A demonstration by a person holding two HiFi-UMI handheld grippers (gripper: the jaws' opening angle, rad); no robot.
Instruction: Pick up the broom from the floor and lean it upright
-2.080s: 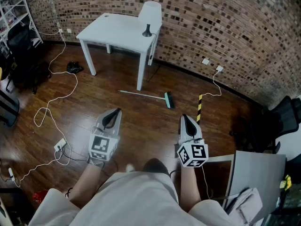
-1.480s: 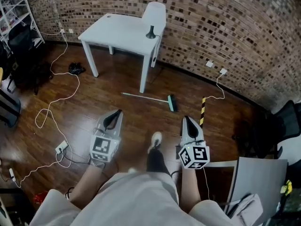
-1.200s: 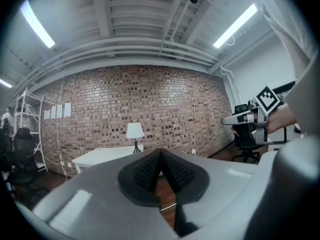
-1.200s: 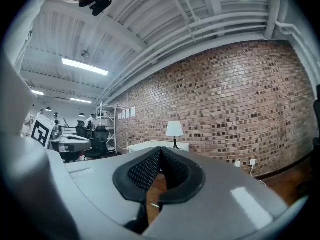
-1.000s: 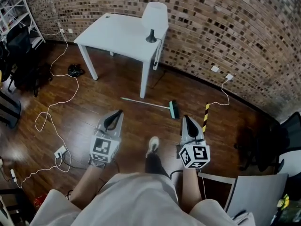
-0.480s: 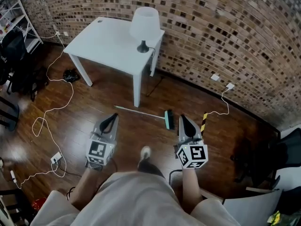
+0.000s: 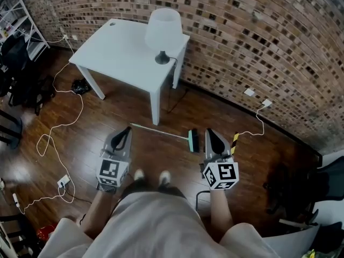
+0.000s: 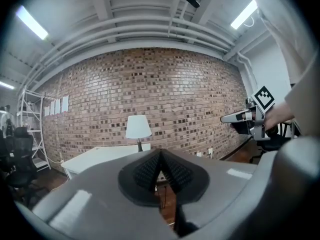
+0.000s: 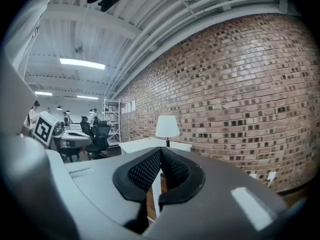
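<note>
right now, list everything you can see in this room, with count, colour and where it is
broom: one, pale handle and teal head, flat on the floor in front of the table
table: one, white, by the brick wall
lamp: one, white shade and dark base, on the table's right end
cables: white, looped over the floor at left
striped marker: one, black and yellow, right of the broom head
wall sockets: two, white, low on the brick wall
office chair: one, black, far left
left gripper: one, grey, shut, empty
right gripper: one, grey, shut, empty
</note>
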